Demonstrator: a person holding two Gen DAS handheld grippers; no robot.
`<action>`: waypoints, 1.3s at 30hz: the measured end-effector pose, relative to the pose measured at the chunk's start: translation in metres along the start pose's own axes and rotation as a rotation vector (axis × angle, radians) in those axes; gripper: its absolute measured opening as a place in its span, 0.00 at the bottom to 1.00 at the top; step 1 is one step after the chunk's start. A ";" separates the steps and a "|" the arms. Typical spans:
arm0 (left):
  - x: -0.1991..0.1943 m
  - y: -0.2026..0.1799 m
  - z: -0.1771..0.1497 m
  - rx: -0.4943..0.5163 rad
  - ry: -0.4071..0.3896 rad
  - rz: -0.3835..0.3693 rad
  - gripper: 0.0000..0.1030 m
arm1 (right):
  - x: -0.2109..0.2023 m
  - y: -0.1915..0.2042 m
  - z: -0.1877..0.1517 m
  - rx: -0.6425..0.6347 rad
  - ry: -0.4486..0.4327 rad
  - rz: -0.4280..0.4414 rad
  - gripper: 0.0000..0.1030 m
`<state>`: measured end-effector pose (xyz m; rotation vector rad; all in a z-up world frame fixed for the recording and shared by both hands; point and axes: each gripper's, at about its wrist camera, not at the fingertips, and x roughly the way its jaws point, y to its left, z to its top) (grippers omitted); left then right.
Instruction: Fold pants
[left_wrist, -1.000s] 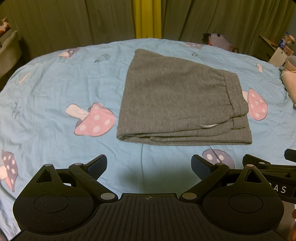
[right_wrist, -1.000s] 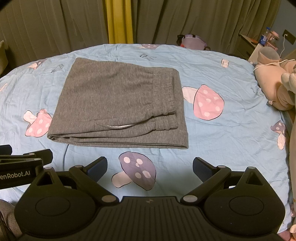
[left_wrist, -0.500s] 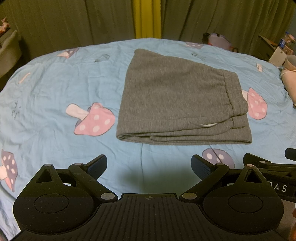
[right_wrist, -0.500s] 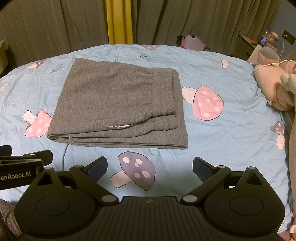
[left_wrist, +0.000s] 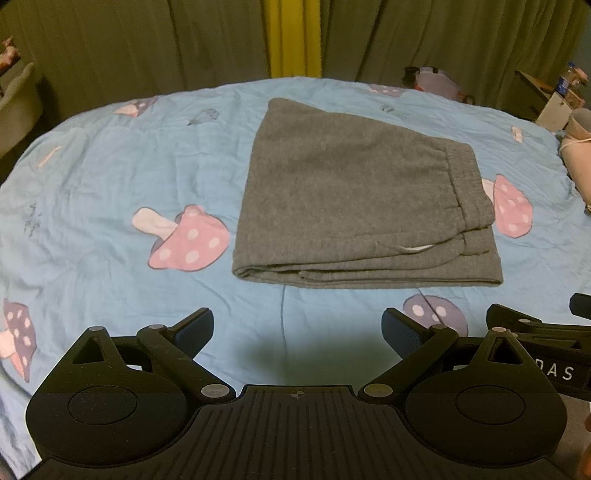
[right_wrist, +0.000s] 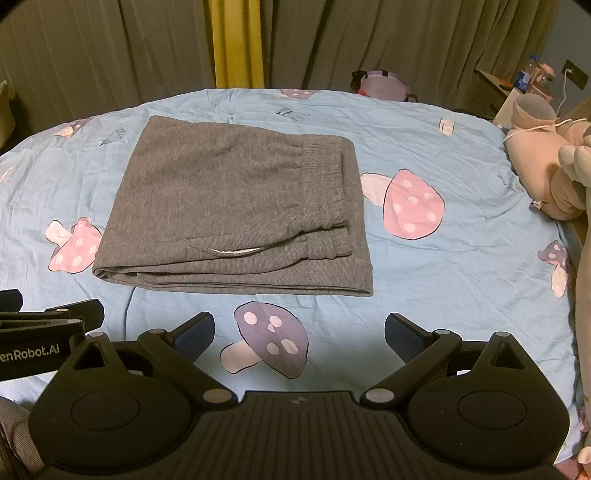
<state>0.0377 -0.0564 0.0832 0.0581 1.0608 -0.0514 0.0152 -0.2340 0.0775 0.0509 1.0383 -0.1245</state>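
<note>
Left gripper (left_wrist: 297, 330) and right gripper (right_wrist: 299, 332) hover spread wide, holding nothing; folded grey pants (left_wrist: 354, 203) lie just beyond them.

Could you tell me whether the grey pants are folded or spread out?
Folded: the grey pants lie as a compact rectangle, layered edges stacked along the near side.

Pants (left_wrist: 354, 206) on bedsheet (left_wrist: 110, 177)

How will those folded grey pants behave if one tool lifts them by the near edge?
The grey pants look like soft knit in stacked layers, so they would probably droop and unfold. The layers lie loose at the near edge, so a pinch may catch only some. They seem unlikely to slide on the wrinkled bedsheet.
</note>
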 end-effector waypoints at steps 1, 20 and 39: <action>0.000 0.000 0.000 -0.001 0.000 -0.001 0.97 | 0.000 0.000 0.000 0.000 0.000 0.000 0.96; -0.001 0.000 0.000 -0.007 -0.006 -0.009 0.97 | -0.002 0.000 0.000 0.001 -0.007 -0.002 0.96; -0.002 0.002 0.001 -0.020 -0.015 -0.016 0.97 | -0.004 0.001 0.000 -0.004 -0.013 -0.007 0.96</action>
